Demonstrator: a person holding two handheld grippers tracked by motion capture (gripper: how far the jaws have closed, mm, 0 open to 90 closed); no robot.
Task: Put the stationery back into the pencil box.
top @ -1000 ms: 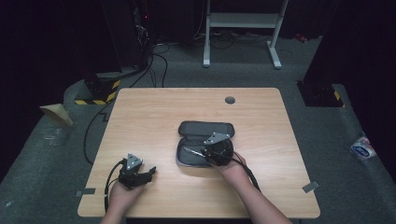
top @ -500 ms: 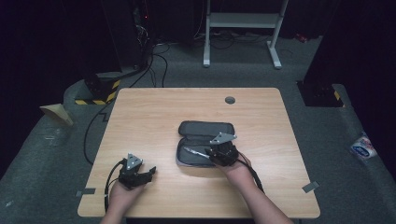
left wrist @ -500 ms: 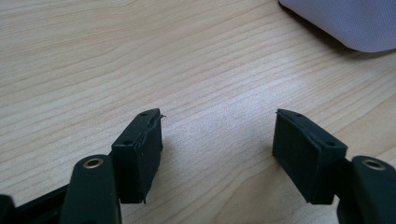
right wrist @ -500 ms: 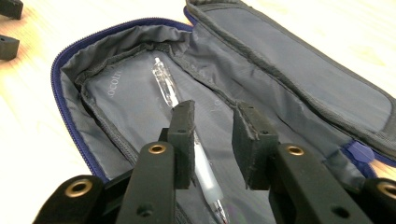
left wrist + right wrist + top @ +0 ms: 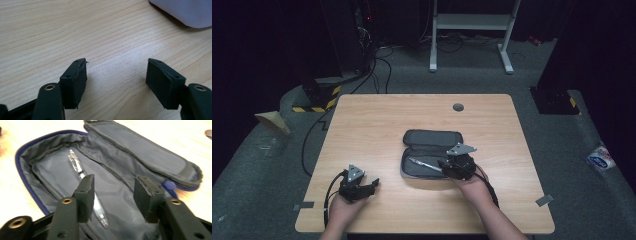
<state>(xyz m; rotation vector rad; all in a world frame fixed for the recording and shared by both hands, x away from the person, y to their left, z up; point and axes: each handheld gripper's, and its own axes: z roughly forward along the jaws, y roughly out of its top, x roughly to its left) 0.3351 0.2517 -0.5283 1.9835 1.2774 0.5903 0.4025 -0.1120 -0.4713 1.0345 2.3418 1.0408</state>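
A grey pencil case (image 5: 427, 140) lies unzipped in the middle of the wooden table (image 5: 377, 125), its lid folded back. A clear silver pen (image 5: 424, 164) lies inside it. My right gripper (image 5: 447, 167) hovers over the case's right end. Its jaws have just been opening and now stand apart, with nothing pressed between them. In the right gripper view the gripper (image 5: 115, 187) sits just above the lining, and the pen (image 5: 76, 165) runs behind its left jaw, loose on the lining of the case (image 5: 140, 152). My left gripper (image 5: 371, 185) rests open at the front left, and in its own view the gripper (image 5: 116, 75) has bare wood between its jaws.
A round grommet (image 5: 458, 107) sits near the table's far edge. A corner of the case (image 5: 182, 12) shows at the top right of the left gripper view. Cables trail from both grippers toward the front edge. Dark floor, cables and a metal stand lie beyond the table.
My right gripper has shifted a little to the right over the case, and the pen stays lying inside. The left hand and its gripper have kept still.
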